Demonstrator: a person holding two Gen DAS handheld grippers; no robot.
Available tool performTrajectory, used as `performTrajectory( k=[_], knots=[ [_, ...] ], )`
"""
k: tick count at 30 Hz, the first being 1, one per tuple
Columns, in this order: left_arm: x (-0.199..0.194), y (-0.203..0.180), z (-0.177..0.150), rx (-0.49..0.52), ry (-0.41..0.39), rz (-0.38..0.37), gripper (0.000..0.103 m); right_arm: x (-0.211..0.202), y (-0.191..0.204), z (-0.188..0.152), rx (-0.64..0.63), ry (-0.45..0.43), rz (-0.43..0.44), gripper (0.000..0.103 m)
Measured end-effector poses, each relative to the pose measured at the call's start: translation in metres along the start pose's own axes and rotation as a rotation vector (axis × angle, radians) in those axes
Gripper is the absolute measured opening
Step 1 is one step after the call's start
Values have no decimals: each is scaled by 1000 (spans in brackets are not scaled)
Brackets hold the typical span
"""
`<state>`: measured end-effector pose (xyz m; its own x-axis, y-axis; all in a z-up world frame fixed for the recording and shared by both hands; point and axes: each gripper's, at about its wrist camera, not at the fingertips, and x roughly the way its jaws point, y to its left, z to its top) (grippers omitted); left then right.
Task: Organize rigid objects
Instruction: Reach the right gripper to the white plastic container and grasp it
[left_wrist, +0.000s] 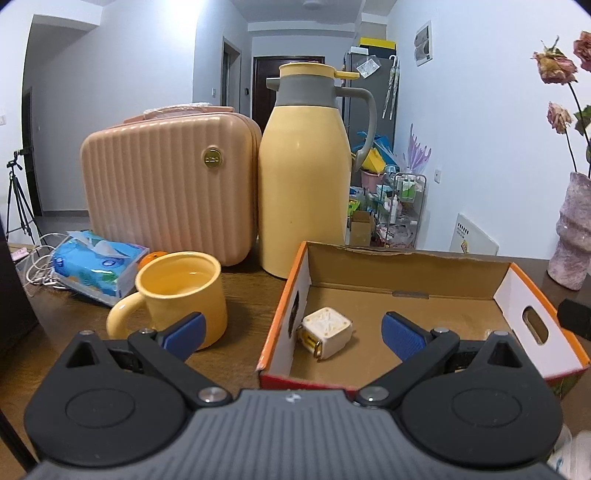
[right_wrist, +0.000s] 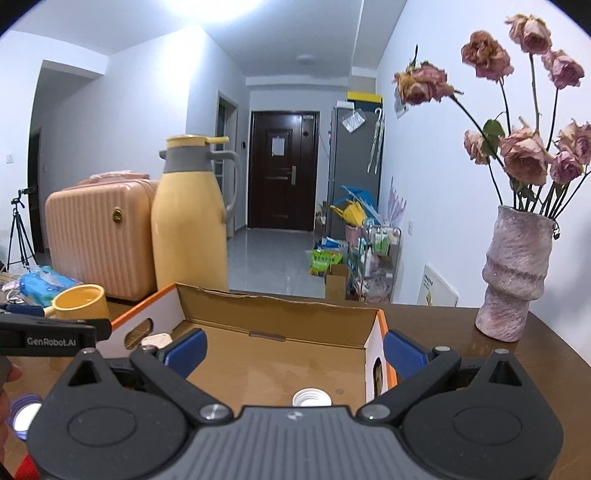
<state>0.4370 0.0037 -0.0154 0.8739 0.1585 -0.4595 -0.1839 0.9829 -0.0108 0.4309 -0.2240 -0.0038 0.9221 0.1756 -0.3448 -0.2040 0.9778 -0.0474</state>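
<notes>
The left gripper stood wide open and empty over the near left wall of the cardboard box; a small white cube-shaped plug lay on the box floor between its fingers, nearer the left one; a yellow mug sat just behind its left finger; the right gripper also gaped empty above the box; a white threaded cap, perhaps a bottle neck, lay just beneath its body.
</notes>
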Motion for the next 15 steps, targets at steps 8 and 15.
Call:
performTrajectory(
  k=[8,15],
  knots=[
    [-30,10,-21,10,-10,-23,103,-36,15,-20,-15,-57,-9,102],
    [-59,21,-36,9,-29,-22,103,-68,23,-37,-20,-112,-26,102]
  ],
)
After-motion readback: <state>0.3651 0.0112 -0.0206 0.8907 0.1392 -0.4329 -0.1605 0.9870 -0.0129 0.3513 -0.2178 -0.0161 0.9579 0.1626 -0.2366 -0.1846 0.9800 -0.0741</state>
